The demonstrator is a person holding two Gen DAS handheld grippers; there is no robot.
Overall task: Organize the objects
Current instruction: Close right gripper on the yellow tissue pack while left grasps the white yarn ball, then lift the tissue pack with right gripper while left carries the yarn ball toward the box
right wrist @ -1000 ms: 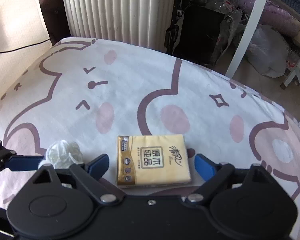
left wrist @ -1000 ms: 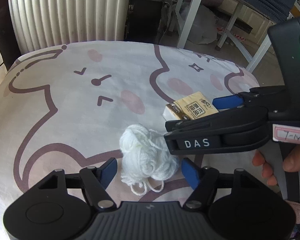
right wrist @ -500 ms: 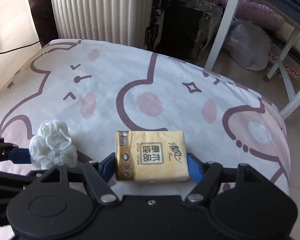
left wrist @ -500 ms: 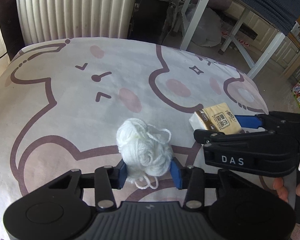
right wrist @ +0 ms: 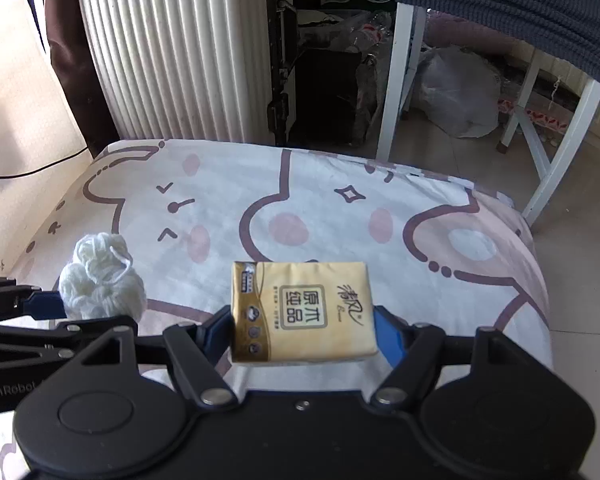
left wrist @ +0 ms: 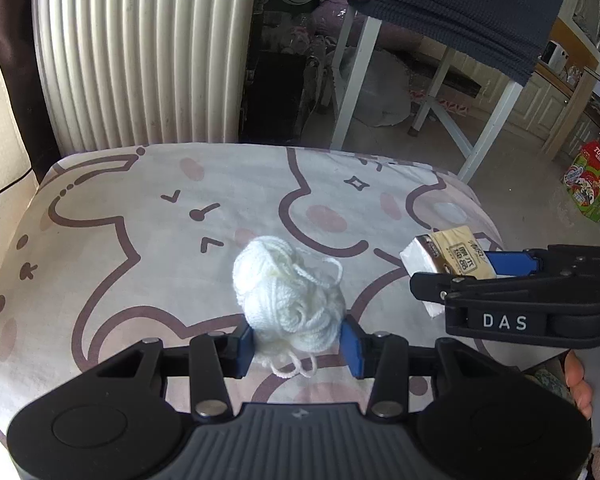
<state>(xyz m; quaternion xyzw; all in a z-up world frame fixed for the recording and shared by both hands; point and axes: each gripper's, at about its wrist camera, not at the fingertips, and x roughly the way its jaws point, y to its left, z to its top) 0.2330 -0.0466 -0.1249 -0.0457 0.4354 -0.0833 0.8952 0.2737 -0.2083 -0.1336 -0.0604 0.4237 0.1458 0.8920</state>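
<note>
The left tool (left wrist: 296, 344) was clamped on the white yarn ball (left wrist: 290, 300) and the right tool (right wrist: 304, 334) on the tissue pack (right wrist: 302, 312), long axis spanning its fingers. Both hung side by side, yarn leftward, above the cartoon-print cushion (right wrist: 340, 216), a ribbed white suitcase (right wrist: 180, 52) behind.

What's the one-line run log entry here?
left gripper: shut on yarn ball | right gripper: shut on tissue pack | both above bedsheet
</note>
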